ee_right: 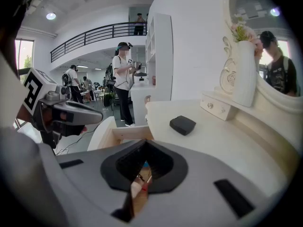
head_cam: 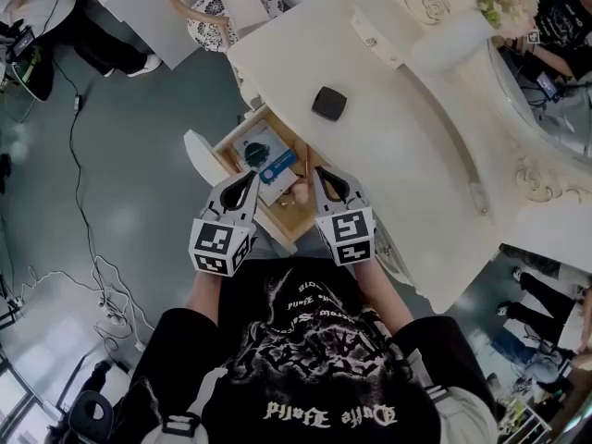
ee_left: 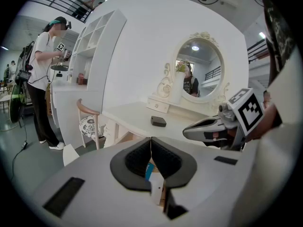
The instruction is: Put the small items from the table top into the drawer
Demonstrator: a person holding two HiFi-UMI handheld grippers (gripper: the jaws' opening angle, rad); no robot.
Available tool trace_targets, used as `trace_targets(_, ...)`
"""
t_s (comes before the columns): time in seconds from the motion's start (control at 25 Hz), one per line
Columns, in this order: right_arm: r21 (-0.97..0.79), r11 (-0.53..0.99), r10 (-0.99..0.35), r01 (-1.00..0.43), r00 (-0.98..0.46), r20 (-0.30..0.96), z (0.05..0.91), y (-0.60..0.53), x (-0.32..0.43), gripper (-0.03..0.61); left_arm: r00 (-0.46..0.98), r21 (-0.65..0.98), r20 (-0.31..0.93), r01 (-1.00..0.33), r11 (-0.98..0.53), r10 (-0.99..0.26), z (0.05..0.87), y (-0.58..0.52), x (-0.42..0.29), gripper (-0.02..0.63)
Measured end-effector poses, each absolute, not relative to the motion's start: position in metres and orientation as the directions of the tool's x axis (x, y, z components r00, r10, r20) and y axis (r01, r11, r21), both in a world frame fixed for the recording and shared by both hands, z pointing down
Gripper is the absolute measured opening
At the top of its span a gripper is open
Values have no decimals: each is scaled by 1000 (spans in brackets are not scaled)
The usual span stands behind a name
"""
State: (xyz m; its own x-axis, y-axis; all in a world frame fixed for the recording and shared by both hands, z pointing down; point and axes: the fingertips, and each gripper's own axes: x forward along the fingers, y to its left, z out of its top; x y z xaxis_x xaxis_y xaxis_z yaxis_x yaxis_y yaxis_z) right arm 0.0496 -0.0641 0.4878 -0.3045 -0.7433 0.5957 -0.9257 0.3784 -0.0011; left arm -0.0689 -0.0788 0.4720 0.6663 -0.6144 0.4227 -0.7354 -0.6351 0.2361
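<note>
A small black box (head_cam: 328,103) lies on the white dressing table (head_cam: 416,165); it also shows as the black box (ee_left: 158,121) and the black box (ee_right: 182,125) in the two gripper views. Below the table's edge the wooden drawer (head_cam: 233,160) stands open, holding a blue item (head_cam: 277,166), a white card (head_cam: 257,148) and a pinkish item (head_cam: 298,192). My left gripper (head_cam: 251,178) hovers over the drawer's near end, shut and empty (ee_left: 151,144). Beside it my right gripper (head_cam: 321,174) is over the drawer's right corner, shut with nothing held (ee_right: 143,151).
A chair (head_cam: 227,7) with a patterned cushion stands beyond the drawer. A vase of flowers (head_cam: 462,26), a small white drawer box (head_cam: 375,37) and the mirror frame (head_cam: 532,109) line the table's back. Cables (head_cam: 83,229) run over the floor on the left. A person (ee_right: 124,79) stands further off.
</note>
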Motion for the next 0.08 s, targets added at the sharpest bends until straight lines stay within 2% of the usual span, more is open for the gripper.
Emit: trace_targets(0.08,-1,377,-745,-926,-303,594,487,-63,50,9,668,237,425,-733,-637,-611,472,-78,-67,15)
